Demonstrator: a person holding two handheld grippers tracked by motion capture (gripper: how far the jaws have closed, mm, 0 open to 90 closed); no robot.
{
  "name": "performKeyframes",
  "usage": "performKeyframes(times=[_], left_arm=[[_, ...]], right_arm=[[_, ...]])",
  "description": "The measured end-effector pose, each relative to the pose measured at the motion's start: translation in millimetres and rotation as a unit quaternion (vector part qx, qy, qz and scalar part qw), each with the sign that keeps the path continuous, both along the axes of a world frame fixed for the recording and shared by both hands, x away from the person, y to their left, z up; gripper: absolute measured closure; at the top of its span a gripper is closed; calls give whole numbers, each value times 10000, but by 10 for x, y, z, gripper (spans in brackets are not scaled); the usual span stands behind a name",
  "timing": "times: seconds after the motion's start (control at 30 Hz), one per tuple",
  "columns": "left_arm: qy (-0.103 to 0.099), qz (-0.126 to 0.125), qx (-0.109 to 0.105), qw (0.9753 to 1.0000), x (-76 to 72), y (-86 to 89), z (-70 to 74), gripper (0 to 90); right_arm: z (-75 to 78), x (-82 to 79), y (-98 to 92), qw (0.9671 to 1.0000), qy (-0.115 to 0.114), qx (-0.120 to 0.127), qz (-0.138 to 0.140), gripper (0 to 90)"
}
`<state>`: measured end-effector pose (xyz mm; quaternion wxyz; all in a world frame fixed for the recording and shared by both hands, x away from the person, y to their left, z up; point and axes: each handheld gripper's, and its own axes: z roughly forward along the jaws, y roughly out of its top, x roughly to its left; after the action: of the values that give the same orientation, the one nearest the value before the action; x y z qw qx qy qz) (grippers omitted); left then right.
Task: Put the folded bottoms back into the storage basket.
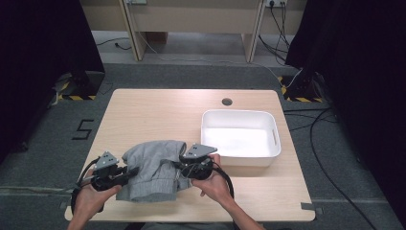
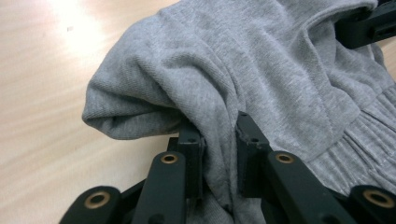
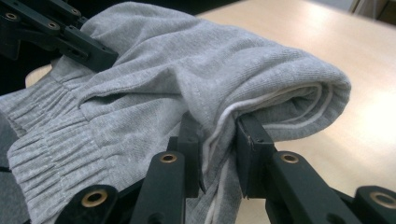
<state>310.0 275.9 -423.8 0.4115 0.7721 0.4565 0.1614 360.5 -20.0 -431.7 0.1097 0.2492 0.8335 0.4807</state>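
Observation:
A grey knit garment [image 1: 155, 168] with a ribbed, elasticated band lies bunched near the table's front edge. My left gripper [image 1: 128, 172] is at its left side and is shut on a fold of the grey cloth [image 2: 219, 154]. My right gripper [image 1: 184, 165] is at its right side, shut on a folded edge with a white lining [image 3: 219, 135]. In the right gripper view the left gripper [image 3: 70, 39] bites the cloth at the far side. The top of the garment is doubled over toward me.
A white plastic tub [image 1: 239, 136] stands empty at the right of the light wooden table [image 1: 158, 110]. A round cable hole [image 1: 227, 101] is near the back edge. Cables run over the grey floor to the right.

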Motion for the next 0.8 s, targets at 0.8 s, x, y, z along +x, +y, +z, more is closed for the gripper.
performKeyframes(times=[0.8], left_arm=[[-117, -515, -167, 9985, 453, -588, 579, 746]], right_arm=[[607, 251, -640, 9989, -183, 103, -416, 744]])
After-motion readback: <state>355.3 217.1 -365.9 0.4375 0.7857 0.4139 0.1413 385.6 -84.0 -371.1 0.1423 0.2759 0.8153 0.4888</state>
